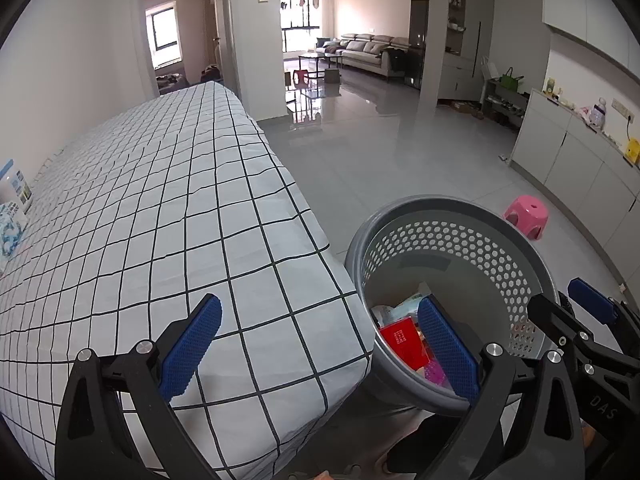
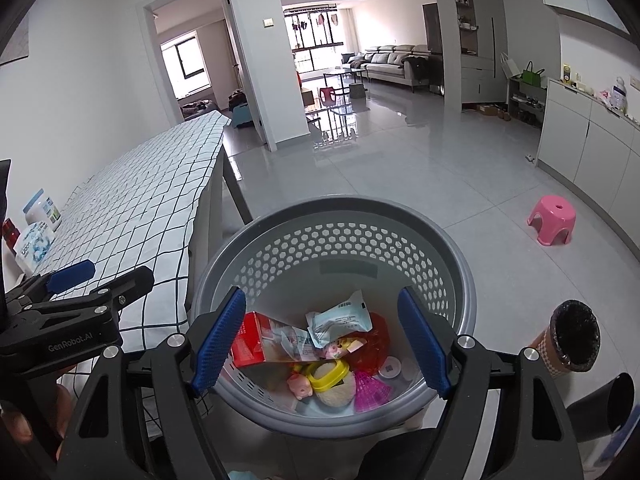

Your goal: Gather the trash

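Note:
A grey perforated basket stands on the floor by the corner of a table with a checked cloth. Inside lie a red box, a pale wrapper, a yellow ring, a pink toy and other scraps. My right gripper hangs open over the basket's mouth with nothing between its blue pads. My left gripper is open too, spanning the table corner and the basket rim, holding nothing. Each gripper shows at the edge of the other's view: the right gripper and the left gripper.
A pink stool stands on the tiled floor to the right, near white cabinets. A brown cup with a dark liner is close on the right. A white bottle and a tissue pack sit at the table's far left.

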`<state>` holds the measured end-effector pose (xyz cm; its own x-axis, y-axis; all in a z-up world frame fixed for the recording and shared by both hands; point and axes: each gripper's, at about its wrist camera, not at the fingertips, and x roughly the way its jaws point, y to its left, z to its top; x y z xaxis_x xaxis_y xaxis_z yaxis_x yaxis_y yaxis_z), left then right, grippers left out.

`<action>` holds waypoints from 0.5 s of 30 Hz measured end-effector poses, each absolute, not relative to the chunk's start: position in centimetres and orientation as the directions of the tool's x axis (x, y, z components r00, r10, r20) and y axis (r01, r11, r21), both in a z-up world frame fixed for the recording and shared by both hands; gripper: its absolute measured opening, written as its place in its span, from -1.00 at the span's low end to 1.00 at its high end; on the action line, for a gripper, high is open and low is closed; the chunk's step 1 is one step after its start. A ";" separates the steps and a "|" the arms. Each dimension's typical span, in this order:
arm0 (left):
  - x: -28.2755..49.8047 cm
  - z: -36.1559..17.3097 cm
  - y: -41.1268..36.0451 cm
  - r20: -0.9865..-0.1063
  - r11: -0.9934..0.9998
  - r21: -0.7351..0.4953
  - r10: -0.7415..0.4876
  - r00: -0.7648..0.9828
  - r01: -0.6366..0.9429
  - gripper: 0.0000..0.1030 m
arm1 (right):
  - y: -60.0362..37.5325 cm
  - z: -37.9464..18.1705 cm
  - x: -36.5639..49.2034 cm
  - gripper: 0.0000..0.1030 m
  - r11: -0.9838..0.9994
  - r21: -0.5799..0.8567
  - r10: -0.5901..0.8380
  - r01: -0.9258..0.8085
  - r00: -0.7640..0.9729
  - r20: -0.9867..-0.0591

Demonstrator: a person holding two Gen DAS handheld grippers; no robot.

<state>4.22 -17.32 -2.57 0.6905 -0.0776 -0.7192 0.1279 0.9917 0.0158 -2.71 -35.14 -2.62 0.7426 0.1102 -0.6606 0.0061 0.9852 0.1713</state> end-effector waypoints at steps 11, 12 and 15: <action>4.4 -2.8 -17.4 -0.721 0.992 0.027 -0.065 0.690 0.121 0.88 | -34.8 -2.7 -2.7 0.46 0.986 0.169 0.115 -0.002 0.743 -0.660; 4.4 -2.8 -17.4 -0.721 0.992 0.027 -0.064 0.690 0.121 0.88 | -34.8 -2.7 -2.7 0.46 0.986 0.169 0.115 -0.003 0.743 -0.659; 4.4 -2.8 -17.4 -0.721 0.992 0.026 -0.066 0.690 0.121 0.88 | -34.8 -2.7 -2.7 0.46 0.985 0.170 0.117 -0.005 0.743 -0.659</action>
<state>4.40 -17.39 -2.77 0.6896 -0.0656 -0.7212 0.1213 0.9923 0.0257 -2.73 -34.78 -2.72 0.7434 0.1170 -0.6586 -0.0047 0.9855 0.1697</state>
